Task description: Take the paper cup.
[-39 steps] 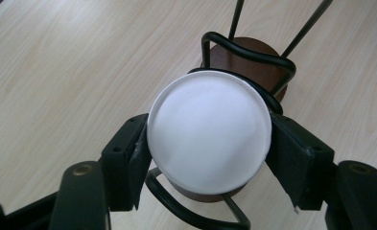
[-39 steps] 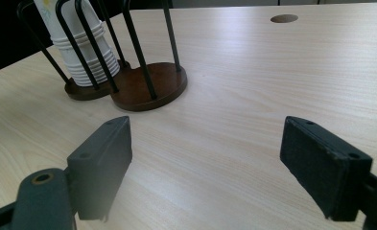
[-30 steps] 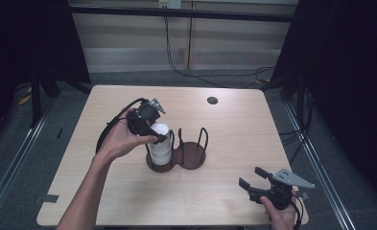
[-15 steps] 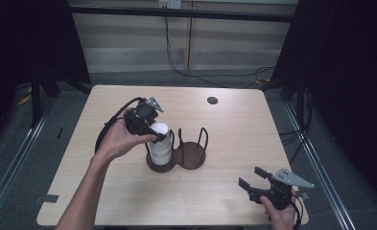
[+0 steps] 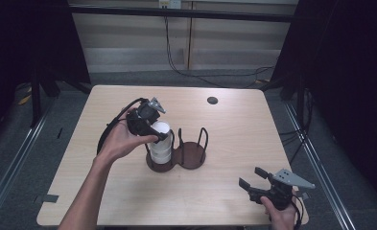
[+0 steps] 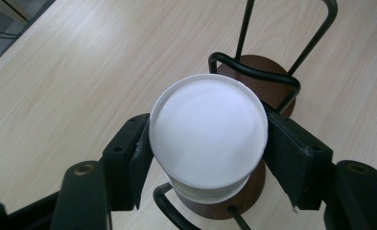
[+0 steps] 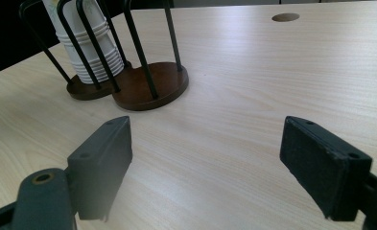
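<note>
Gripping the top white paper cup [image 6: 207, 132] of the stack [image 7: 91, 45], the left hand-held gripper [image 5: 153, 130] is closing its jaws on opposite sides of the cup's upturned bottom, both pads touching the wall. The stack is sitting upside down in the left bay of a two-bay wire cup holder [image 5: 177, 151], near the middle of the counter [image 5: 243, 129]; the right bay, with its brown wooden base [image 7: 150, 86], is standing empty just beside it.

Judging by this, the step in hand is the grasp itself, whether to peel one cup off the stack or to seat it there; the pictures are not settling which. If it is coming off, the next move is calling for a straight upward pull along the wires, so that the rim is not catching on the black uprights and the cups beneath are not riding up with it.

The cup's long axis is running vertically, its closed bottom pointing up and its mouth pointing down.

The right hand-held gripper [image 5: 253, 178] is resting low at the counter's near right corner, jaws spread wide and grasping nothing, well apart from the holder.
</note>
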### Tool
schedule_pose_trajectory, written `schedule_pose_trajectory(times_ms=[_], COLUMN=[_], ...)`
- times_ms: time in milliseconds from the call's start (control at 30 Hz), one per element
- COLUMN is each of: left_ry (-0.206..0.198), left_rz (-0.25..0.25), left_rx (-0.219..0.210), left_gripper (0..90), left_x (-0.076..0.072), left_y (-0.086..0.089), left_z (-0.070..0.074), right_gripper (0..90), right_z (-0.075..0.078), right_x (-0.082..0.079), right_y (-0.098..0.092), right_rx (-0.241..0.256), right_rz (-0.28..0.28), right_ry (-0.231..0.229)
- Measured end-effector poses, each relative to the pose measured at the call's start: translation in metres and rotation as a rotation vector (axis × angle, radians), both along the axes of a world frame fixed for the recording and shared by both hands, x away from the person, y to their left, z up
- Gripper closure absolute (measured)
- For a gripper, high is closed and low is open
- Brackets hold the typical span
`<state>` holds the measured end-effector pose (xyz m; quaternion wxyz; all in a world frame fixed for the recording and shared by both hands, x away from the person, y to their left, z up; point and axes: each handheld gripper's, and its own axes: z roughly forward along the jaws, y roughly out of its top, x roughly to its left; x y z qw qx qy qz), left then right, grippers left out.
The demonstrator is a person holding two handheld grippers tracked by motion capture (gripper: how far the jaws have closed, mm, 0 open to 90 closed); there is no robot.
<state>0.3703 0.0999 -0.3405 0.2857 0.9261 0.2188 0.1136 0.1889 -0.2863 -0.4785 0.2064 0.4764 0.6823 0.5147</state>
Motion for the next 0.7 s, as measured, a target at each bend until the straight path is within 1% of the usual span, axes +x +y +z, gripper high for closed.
schedule_pose_trajectory(times_ms=[33,67,100,167,200,233,267,300,400,467,500,567,600,633,667,700], left_ry=[0.0,0.011,0.011,0.02,0.027,0.035,0.044,0.045,0.04,0.014,0.003,-0.001,-0.003,-0.003,-0.003,-0.005], left_rz=[0.0,-0.008,-0.008,-0.004,-0.007,-0.002,0.013,0.015,0.009,-0.001,0.004,0.009,0.001,0.001,0.005,0.012], left_rx=[0.0,-0.031,-0.031,-0.045,-0.039,-0.04,-0.051,-0.054,-0.051,-0.031,-0.023,-0.021,-0.012,-0.012,-0.004,-0.007], left_gripper=[36.0,36.5,36.7,36.7,36.8,36.7,36.7,36.7,36.6,36.5,36.2,35.8,35.6,35.6,35.5,35.2], left_x=[0.0,-0.002,-0.002,-0.003,-0.002,-0.001,0.001,0.001,0.001,0.0,0.0,0.0,0.0,0.0,0.001,0.001], left_y=[0.0,0.003,0.003,0.005,0.007,0.009,0.011,0.012,0.011,0.008,0.006,0.005,0.003,0.003,0.002,0.002], left_z=[0.0,0.004,0.004,0.006,0.007,0.007,0.006,0.005,0.004,0.001,0.001,0.0,-0.002,-0.002,-0.003,-0.004], right_gripper=[18.2,18.2,18.2,18.2,18.2,18.3,18.3,18.3,18.3,18.3,18.3,18.3,18.3,18.3,18.3,18.3], right_z=[0.0,0.0,0.0,0.0,0.0,0.0,0.0,0.0,0.0,0.0,0.0,0.0,0.0,0.0,0.0,0.0], right_x=[0.0,0.0,0.0,0.0,0.0,0.0,0.0,0.0,0.0,0.001,0.001,0.0,0.0,0.0,0.0,0.0], right_y=[0.0,0.0,0.0,0.0,0.0,0.0,0.001,0.001,0.001,0.001,0.0,0.0,0.0,0.0,0.0,0.0], right_rx=[0.0,0.0,0.0,-0.001,0.0,-0.001,-0.002,-0.003,-0.003,0.0,0.0,0.0,0.002,0.002,0.003,0.003], right_rz=[0.0,0.0,0.0,0.001,0.0,0.0,0.001,0.003,0.003,0.004,0.004,0.004,0.004,0.003,0.003,0.004], right_ry=[0.0,0.0,0.0,0.0,0.001,0.001,0.001,0.001,0.0,0.003,0.002,0.002,0.002,0.002,0.002,0.002])
